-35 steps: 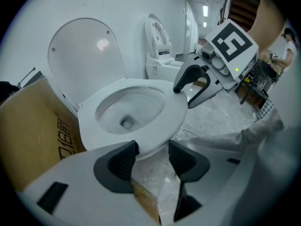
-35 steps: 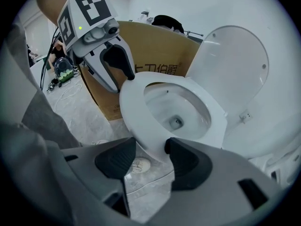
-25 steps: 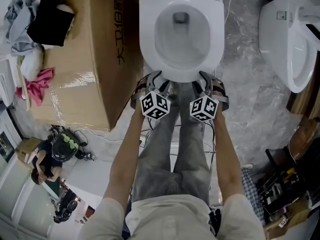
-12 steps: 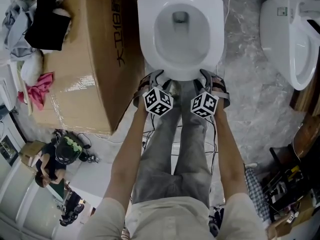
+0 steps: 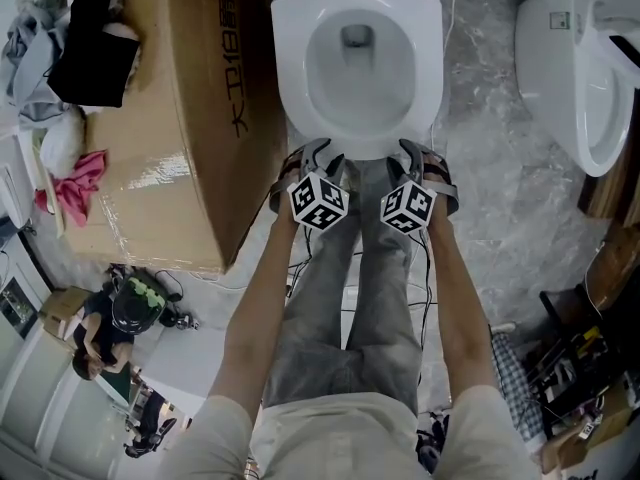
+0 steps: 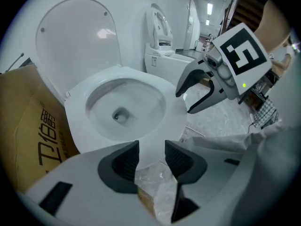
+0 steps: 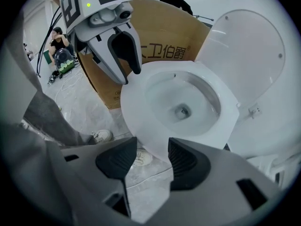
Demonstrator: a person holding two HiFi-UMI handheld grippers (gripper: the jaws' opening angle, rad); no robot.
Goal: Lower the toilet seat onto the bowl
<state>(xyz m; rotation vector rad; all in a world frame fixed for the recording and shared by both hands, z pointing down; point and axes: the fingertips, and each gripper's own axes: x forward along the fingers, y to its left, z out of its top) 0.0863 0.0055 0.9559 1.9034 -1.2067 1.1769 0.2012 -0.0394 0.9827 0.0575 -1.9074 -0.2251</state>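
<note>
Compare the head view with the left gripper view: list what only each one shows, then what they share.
Head view only: a seated person at lower left and a pink cloth by the cardboard box. Left gripper view only: the raised lid, seen on its inner face, and ceiling lights far behind. Both: the toilet seat lying down on the bowl, the cardboard box and a second toilet.

Both bare forearms reach straight down and forward, the left forearm (image 5: 255, 308) and right forearm (image 5: 455, 298) about parallel. The left gripper (image 5: 322, 154) and the right gripper (image 5: 398, 156) point steeply downward, side by side and near each other, their marker cubes facing up. Both pairs of jaws have just been closing a little, the left more, yet both stand apart with a clear gap, the pads pressing on nothing.
</note>
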